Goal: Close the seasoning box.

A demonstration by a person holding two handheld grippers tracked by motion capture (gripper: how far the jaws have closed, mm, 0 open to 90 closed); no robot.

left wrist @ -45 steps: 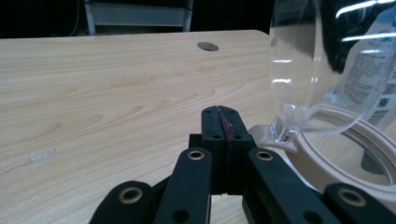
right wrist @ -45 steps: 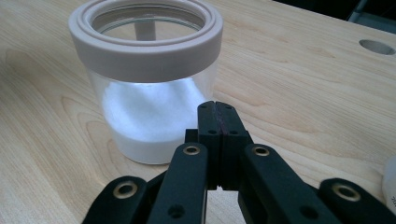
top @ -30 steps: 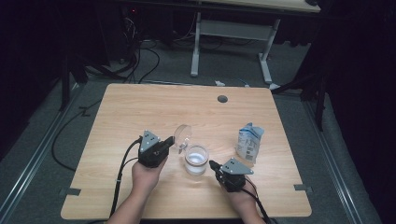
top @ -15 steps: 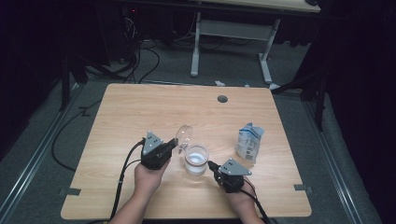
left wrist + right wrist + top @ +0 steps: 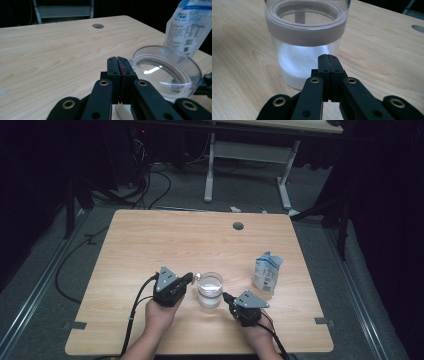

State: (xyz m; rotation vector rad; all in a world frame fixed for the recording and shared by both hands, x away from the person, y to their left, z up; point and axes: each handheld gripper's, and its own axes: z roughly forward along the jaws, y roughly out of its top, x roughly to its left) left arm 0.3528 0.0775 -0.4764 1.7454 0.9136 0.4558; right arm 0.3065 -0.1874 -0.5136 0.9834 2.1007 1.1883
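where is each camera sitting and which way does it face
high view: above the person's side, looking forward and down on the table; both forearms, left gripper, right gripper.
left gripper view: on the left gripper, facing jar and pouch.
right gripper view: on the right gripper, facing the jar.
All views share the jar.

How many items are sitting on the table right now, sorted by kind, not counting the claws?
Clear jar with white powder in the bottom: 1
Blue-and-white printed pouch: 1
Total: 2
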